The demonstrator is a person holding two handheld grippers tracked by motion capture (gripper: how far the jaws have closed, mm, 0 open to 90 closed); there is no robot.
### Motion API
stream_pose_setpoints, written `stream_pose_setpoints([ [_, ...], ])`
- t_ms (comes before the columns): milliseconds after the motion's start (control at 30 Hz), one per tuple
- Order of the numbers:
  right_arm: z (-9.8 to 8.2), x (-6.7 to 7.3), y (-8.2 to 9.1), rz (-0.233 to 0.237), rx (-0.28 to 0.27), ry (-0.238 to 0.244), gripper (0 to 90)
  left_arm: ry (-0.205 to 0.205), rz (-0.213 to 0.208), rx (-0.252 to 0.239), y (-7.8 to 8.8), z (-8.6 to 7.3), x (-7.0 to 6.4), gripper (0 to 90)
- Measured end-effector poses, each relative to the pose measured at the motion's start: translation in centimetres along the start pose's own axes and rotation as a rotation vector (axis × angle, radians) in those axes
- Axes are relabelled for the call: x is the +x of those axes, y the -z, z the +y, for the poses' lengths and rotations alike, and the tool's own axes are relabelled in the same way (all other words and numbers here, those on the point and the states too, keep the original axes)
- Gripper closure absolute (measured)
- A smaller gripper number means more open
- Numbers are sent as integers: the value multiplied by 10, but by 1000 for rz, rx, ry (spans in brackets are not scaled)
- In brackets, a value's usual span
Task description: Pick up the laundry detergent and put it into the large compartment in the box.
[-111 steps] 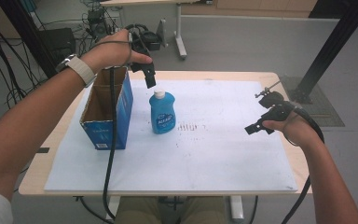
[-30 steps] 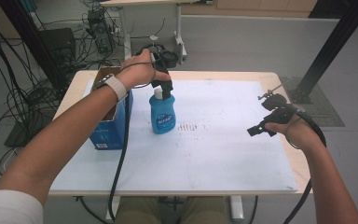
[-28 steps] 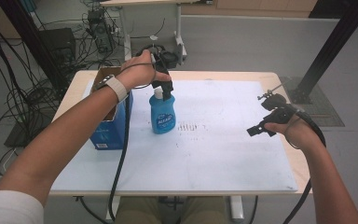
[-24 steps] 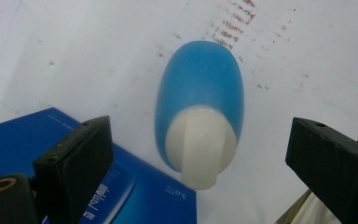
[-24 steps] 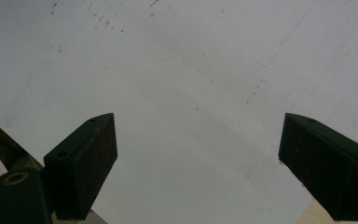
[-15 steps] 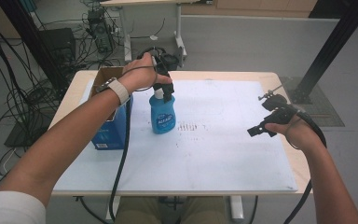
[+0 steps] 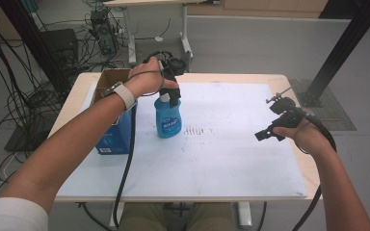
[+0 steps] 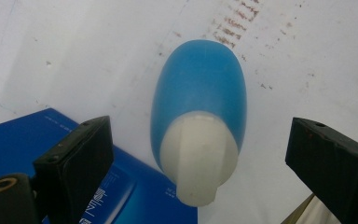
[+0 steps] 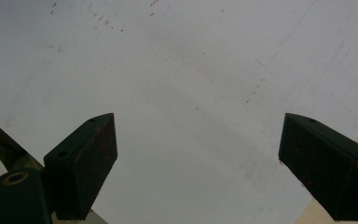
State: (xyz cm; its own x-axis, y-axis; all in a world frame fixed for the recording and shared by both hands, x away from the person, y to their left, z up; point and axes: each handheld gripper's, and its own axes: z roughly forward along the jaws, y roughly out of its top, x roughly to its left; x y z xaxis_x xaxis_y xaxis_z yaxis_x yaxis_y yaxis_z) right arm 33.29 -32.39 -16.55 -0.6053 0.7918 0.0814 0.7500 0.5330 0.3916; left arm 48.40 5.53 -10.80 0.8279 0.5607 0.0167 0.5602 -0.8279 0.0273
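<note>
White sheeting (image 7: 221, 159) covers most of the wooden table (image 7: 289, 79) in front of me, with a patch of reddish-brown specks near the middle, and a grey floor strewn with cables lies beyond the far edge.

Farthest left on the table stands an open cardboard box (image 7: 113, 127) with blue sides; in the left gripper view one blue side of it fills the lower left corner. Just right of the box, close beside it, the blue bottle (image 7: 167, 120) stands upright on the sheet, its label facing me and its white cap (image 8: 198, 156) on top.

My left gripper (image 7: 171, 91) hangs directly over that bottle, pointing down. In the left gripper view I look straight down onto the cap, and my two black jaws stand wide apart, one on each side of it, with clear space between each pad and the cap. They are not gripping anything.

Well apart from all this, near the right edge of the table, my right gripper (image 7: 270, 132) hovers above bare sheet, pointing inward towards the middle. In the right gripper view its jaws are spread wide too, with nothing between them but the white surface and a sliver of wooden table edge at the lower right.
</note>
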Motion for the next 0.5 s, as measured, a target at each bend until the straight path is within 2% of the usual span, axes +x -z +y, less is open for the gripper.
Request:
stream_pose_setpoints([
  [500,-2,-1,1,0,0,-1,115,3,-9,-5,0,0,1,84],
])
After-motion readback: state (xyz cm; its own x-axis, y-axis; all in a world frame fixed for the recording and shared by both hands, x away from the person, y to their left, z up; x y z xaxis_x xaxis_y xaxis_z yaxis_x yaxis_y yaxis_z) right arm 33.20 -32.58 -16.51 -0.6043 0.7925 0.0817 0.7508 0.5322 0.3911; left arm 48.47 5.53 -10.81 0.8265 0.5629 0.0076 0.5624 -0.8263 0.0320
